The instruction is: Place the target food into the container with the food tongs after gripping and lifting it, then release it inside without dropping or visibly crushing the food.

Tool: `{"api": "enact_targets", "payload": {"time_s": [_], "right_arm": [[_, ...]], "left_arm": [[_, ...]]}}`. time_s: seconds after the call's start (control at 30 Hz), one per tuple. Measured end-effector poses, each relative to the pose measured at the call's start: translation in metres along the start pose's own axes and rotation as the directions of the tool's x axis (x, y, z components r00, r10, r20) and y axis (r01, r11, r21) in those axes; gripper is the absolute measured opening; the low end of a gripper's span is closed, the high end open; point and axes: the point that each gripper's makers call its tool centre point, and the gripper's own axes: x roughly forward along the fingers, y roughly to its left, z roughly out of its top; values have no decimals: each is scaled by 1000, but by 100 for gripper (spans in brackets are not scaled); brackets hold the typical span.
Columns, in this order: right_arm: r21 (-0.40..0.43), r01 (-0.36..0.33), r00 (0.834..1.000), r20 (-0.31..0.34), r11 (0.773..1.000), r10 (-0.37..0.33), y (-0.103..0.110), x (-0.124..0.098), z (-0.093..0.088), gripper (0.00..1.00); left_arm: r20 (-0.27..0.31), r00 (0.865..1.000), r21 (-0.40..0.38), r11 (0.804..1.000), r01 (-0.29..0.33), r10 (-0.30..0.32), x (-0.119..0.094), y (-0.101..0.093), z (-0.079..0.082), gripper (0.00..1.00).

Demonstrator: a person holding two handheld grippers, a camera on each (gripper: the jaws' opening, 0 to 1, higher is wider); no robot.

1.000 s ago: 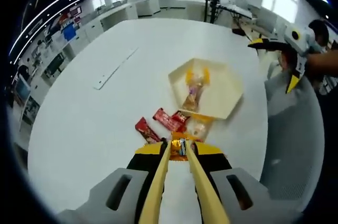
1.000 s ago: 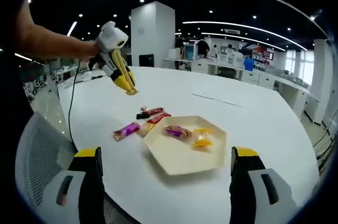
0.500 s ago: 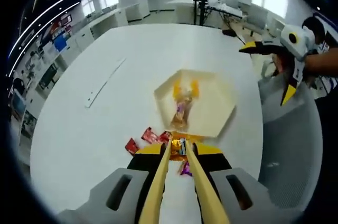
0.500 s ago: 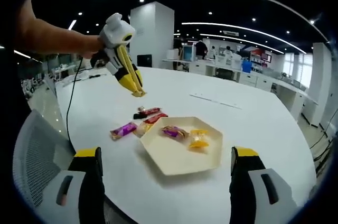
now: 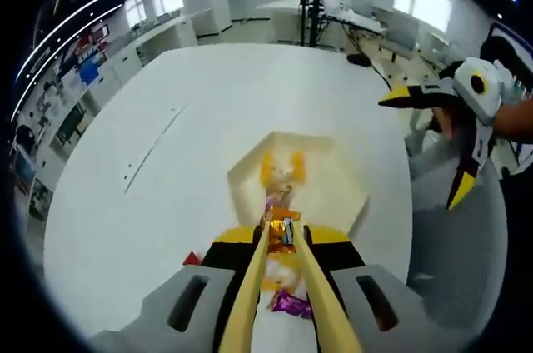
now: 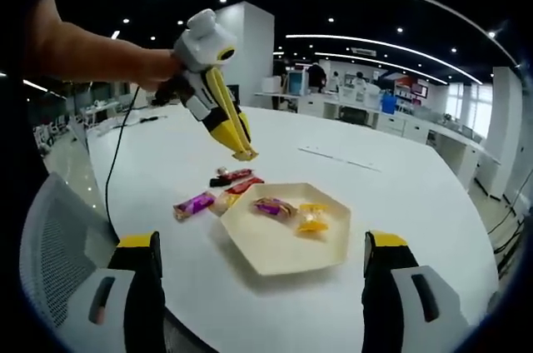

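Observation:
My left gripper (image 5: pixel 283 226) holds yellow food tongs, shut on a small orange-wrapped candy (image 5: pixel 283 236). It hangs in the air above the near edge of a cream hexagonal tray (image 5: pixel 333 178). The tray holds a yellow candy (image 5: pixel 283 168) and a purple one (image 5: pixel 278 198). In the right gripper view the left gripper (image 6: pixel 244 151) carries the orange candy (image 6: pixel 246 155) above the tray (image 6: pixel 283 245), where the purple candy (image 6: pixel 272 207) and the yellow candy (image 6: pixel 312 217) lie. My right gripper (image 6: pixel 261 241) is wide open and holds nothing; it also shows as the right gripper (image 5: pixel 425 149) off the table's edge.
Loose sweets lie on the white round table (image 6: pixel 416 186) beside the tray: a purple one (image 6: pixel 194 203) and red wrappers (image 6: pixel 236 176). A grey mesh chair (image 6: pixel 58 236) stands at the table's edge. A thin white strip (image 5: pixel 154 145) lies farther out on the table.
The left gripper has carried the orange candy up and sideways, from above the loose sweets to above the tray. The right gripper has stayed open and still.

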Motion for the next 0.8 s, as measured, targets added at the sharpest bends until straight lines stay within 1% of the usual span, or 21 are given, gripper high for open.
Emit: {"api": "enact_targets", "payload": {"time_s": [0.03,0.17,0.23,0.37,0.53,0.63,0.7,0.73,0.77,0.8], "right_arm": [[2,0,1000,1,1000,0,0,0,0,99],[0,-3,1000,-2,1000,3,0,0,0,99],[-1,-4,1000,-3,1000,4,1,0,0,98],[-5,2,1000,1,1000,-2,0,-1,0,96],[-4,2,1000,-3,1000,-2,0,-1,0,95],[-4,1,1000,-5,1000,-1,0,-1,-1,95],[-1,3,1000,-5,1000,-3,-1,0,-1,95],[0,3,1000,-7,1000,-3,-1,0,-1,95],[-1,2,1000,-8,1000,-2,-1,0,-1,95],[-3,1,1000,-9,1000,-1,0,0,-1,94]], "left_arm": [[9,1000,0,1000,9,-9,2,-2,4,16],[7,1000,16,1000,13,-13,9,-7,19,17],[19,1000,26,999,19,-19,11,-10,28,17],[35,999,46,998,31,-32,15,-15,39,17],[50,998,52,998,47,-49,17,-19,45,17],[59,997,50,998,46,-49,17,-22,48,18],[64,996,61,997,52,-56,19,-23,48,21],[74,996,75,996,43,-48,18,-23,50,21],[82,995,76,995,57,-64,17,-26,51,22],[88,994,67,996,59,-65,17,-25,52,22]]}}
